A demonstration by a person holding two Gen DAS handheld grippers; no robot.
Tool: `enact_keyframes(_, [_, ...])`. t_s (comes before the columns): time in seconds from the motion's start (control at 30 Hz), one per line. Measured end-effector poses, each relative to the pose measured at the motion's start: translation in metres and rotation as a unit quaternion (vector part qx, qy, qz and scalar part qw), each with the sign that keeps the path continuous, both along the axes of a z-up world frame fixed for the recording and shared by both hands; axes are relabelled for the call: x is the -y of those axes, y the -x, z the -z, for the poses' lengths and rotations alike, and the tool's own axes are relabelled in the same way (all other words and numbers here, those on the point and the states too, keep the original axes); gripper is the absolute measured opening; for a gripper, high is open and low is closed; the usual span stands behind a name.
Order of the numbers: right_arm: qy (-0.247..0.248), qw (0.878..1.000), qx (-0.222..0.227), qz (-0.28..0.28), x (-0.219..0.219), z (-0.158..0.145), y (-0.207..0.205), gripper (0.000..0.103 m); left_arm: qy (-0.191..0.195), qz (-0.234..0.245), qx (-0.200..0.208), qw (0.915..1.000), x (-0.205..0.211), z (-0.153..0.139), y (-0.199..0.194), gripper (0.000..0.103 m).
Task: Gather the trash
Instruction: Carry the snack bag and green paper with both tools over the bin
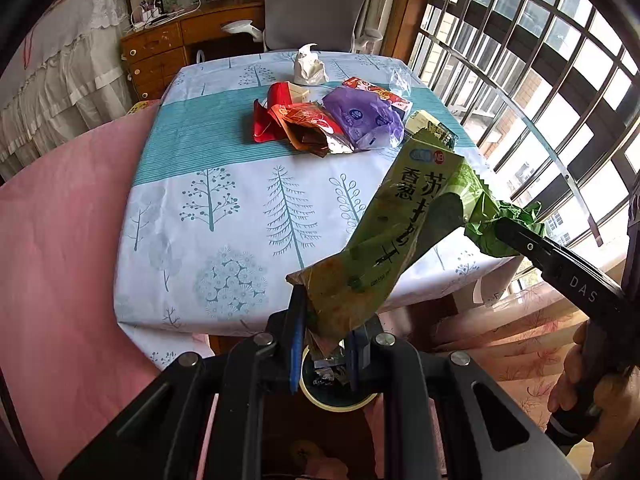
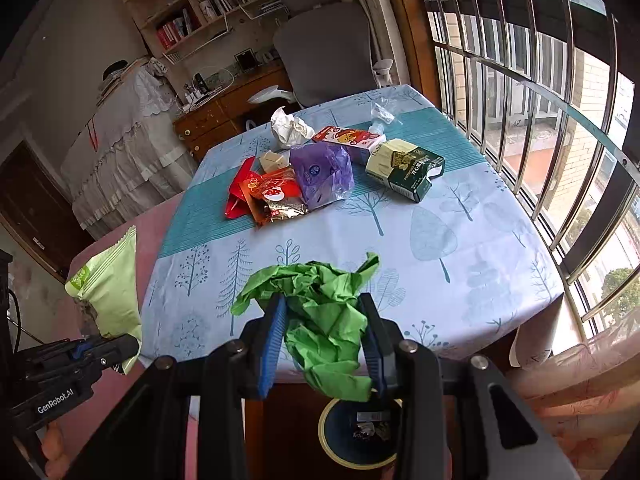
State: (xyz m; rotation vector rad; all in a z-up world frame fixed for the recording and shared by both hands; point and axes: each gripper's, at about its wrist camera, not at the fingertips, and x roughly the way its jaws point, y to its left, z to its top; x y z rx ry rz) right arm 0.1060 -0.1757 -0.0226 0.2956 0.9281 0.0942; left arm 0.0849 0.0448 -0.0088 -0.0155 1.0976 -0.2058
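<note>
Trash in the bin [image 2: 332, 440] is little; left gripper [image 1: 324, 344] clamps a green wrapper [image 1: 384, 240], right gripper [image 2: 324, 344] pinches crumpled green paper [image 2: 320, 312]; wrappers [image 2: 304, 184] remain mid-table [image 2: 480, 264].

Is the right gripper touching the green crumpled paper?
Touching. The right wrist view shows the right gripper closed on the green crumpled paper, both pads pressing it.

Daylight from the barred window [image 1: 520, 80] at right, soft shadows, sharp centre, fisheye-curved dark corners

wrapper pile [image 2: 304, 176] mid-table, near tablecloth [image 2: 460, 280] bare
</note>
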Motion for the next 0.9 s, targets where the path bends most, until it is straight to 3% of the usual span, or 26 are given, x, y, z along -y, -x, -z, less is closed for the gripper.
enact_keyframes(0.27, [0.025,0.999,-0.045,0.003,-0.031,0.016,0.086,0.036,0.024,0.026,-0.034,0.9988,-0.019,0.025,0.072,0.015])
enact_keyframes(0.5, [0.039,0.994,-0.100,-0.006,-0.035,0.051,0.125,0.036,0.034,0.042,-0.089,0.9946,-0.001,0.073,0.101,0.015])
enact_keyframes(0.7, [0.011,0.988,-0.156,-0.003,-0.028,0.126,0.130,0.036,0.019,0.044,-0.150,0.9876,0.024,0.149,0.105,0.015])
enact_keyframes(0.9, [-0.010,0.977,-0.211,0.014,-0.016,0.238,0.115,0.037,0.007,0.034,-0.177,0.9836,0.045,0.250,0.089,0.016])
